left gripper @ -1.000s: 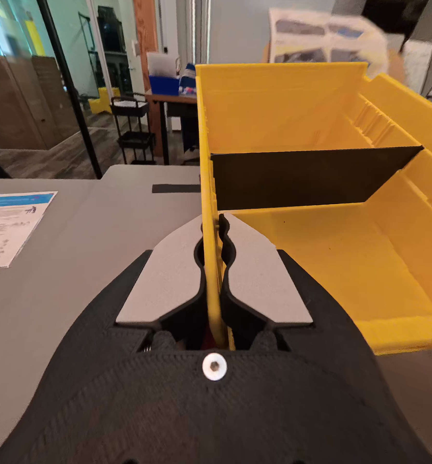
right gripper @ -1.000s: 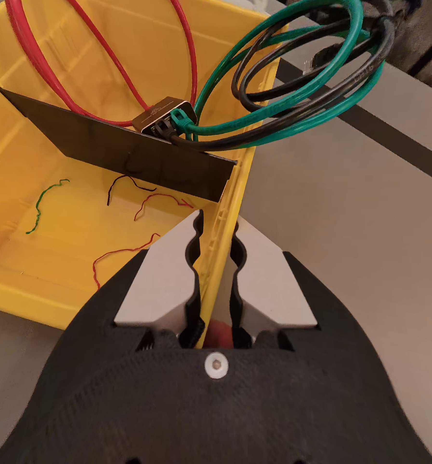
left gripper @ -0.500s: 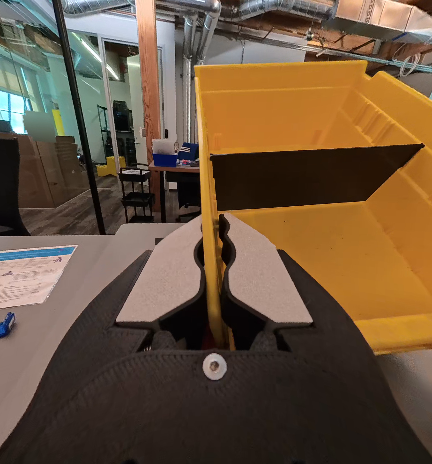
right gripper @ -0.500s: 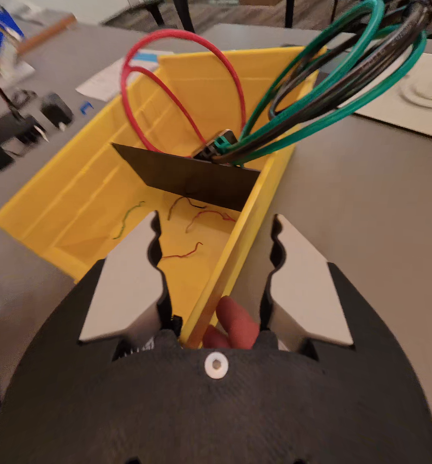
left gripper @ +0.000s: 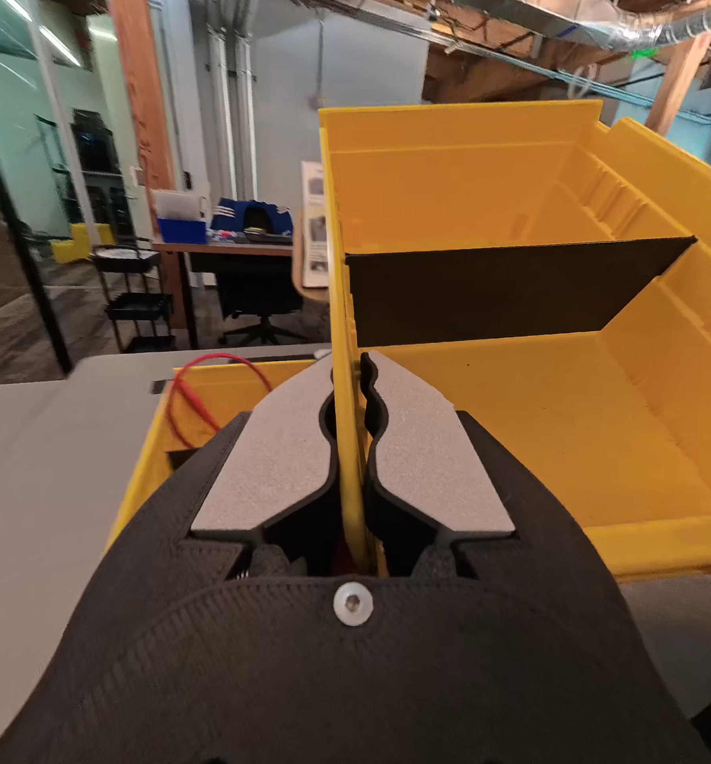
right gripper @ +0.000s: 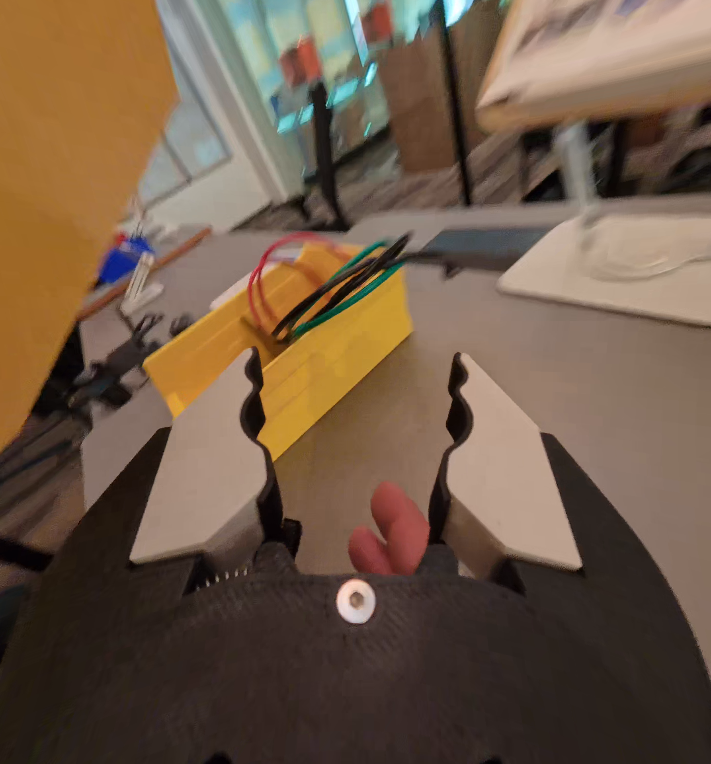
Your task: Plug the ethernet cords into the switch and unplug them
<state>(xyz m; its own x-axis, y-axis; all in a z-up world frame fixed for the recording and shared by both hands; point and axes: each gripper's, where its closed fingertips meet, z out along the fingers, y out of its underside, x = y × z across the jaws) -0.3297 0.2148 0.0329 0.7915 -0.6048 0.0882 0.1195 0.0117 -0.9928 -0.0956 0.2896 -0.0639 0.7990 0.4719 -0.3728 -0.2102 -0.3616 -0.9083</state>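
My left gripper [left gripper: 347,364] is shut on the side wall of an empty yellow bin [left gripper: 511,434] with a black divider [left gripper: 511,289] and holds it up off the table. This bin's outer side fills the left of the right wrist view [right gripper: 35,206]. A second yellow bin [right gripper: 345,343] stands on the table with red [right gripper: 258,273], green [right gripper: 345,306] and black cords [right gripper: 337,285] looping out of it. The switch inside is blurred. This bin [left gripper: 147,454] and the red cord [left gripper: 192,397] show below my left gripper. My right gripper [right gripper: 356,355] is open and empty, short of that bin.
The grey table [right gripper: 511,392] extends to the right. A white flat base [right gripper: 618,268] lies at the far right. Small dark items [right gripper: 110,372] and a blue object [right gripper: 122,258] sit left of the cord bin. A person's fingers [right gripper: 395,529] show between the right jaws.
My right gripper opened, let go of the cord bin's wall and drew back from it. My left gripper lifted the empty bin and carried it over beside the cord bin.
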